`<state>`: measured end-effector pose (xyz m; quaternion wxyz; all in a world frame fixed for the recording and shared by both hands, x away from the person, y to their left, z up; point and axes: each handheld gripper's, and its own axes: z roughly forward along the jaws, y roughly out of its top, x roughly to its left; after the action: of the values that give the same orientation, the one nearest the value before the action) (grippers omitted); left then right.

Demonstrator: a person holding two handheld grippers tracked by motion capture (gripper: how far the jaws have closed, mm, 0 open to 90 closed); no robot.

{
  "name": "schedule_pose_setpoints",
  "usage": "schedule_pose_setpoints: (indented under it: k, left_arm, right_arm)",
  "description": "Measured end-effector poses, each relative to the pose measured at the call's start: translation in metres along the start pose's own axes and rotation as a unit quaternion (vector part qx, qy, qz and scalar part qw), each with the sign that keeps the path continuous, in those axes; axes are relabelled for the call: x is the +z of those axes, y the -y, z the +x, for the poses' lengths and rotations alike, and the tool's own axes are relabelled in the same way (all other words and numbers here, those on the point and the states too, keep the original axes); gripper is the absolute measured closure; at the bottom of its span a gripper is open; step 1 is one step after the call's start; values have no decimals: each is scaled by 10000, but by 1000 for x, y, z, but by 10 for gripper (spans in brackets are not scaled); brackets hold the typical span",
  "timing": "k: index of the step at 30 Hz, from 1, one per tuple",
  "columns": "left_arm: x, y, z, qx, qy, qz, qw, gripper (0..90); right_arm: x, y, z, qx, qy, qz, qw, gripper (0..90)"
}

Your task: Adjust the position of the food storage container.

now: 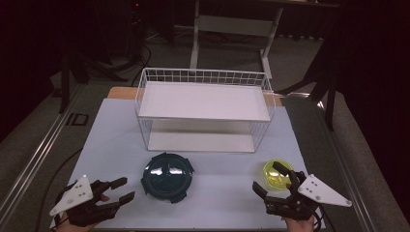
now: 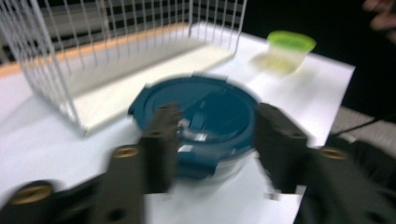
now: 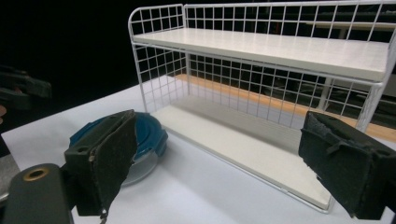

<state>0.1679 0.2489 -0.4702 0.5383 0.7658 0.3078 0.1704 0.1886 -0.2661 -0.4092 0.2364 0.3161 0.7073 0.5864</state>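
At the near edge of the white table [image 1: 111, 140], the left gripper [image 1: 124, 189] is held low at the left corner, its jaws parted with nothing between them and pointed toward the round dark-teal lidded container [image 1: 168, 176]. In the left gripper view, which is blurred, the container [image 2: 201, 126] is seen just beyond the two black jaws, framed by the gap between them but not touched by either. The container is set on the table near the front, just left of centre and close to the left gripper.

At the near right corner, the right gripper [image 1: 270, 180] is held with its jaws spread wide and nothing gripped. A small yellow-green cup [image 1: 277, 174] is found right at the far jaw of this gripper in the high view; whether the jaw touches it cannot be told. In the left gripper view the same cup [image 2: 286, 52] is seen farther off, standing on the table with its green rim uppermost. In the right gripper view the teal container [image 3: 147, 135] is partly hidden behind one of the wide-set jaws.

Beyond both containers, a white wire rack [image 1: 203, 108] with two flat white shelves is placed across the middle of the table, well apart from the grippers. In the right gripper view the rack [image 3: 261, 60] is seen with both shelves bare. Behind the table, a dark floor and the white legs of a frame [image 1: 232, 29] are made out.
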Motion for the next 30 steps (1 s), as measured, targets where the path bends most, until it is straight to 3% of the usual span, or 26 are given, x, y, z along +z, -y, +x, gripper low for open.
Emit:
schedule_pose_setpoints:
  k: [3,7,10,13,20,25,30]
  left_arm:
    - [9,9,6,-95,-33,265,9996,710]
    - [21,19,10,-15,-121,753,9971,887]
    - [30,24,13,-84,-134,1032,9945,893]
    - [37,25,15,-148,-178,1123,9934,894]
    - [51,23,19,-229,-119,1196,9925,895]
    - [53,24,23,-338,-85,1111,9932,896]
    - [58,21,28,-317,-183,1113,9931,896]
  right_arm:
    - [2,2,1,-12,-38,34,10000,112]
    - [3,3,2,-22,-79,74,9999,112]
    - [3,4,2,-8,-95,74,9999,112]
    - [3,5,1,-3,-103,74,9999,112]
    - [4,6,2,-11,-116,105,9999,112]
    - [5,7,1,-10,-134,134,9998,112]
    - [7,8,2,-38,-171,176,9997,112]
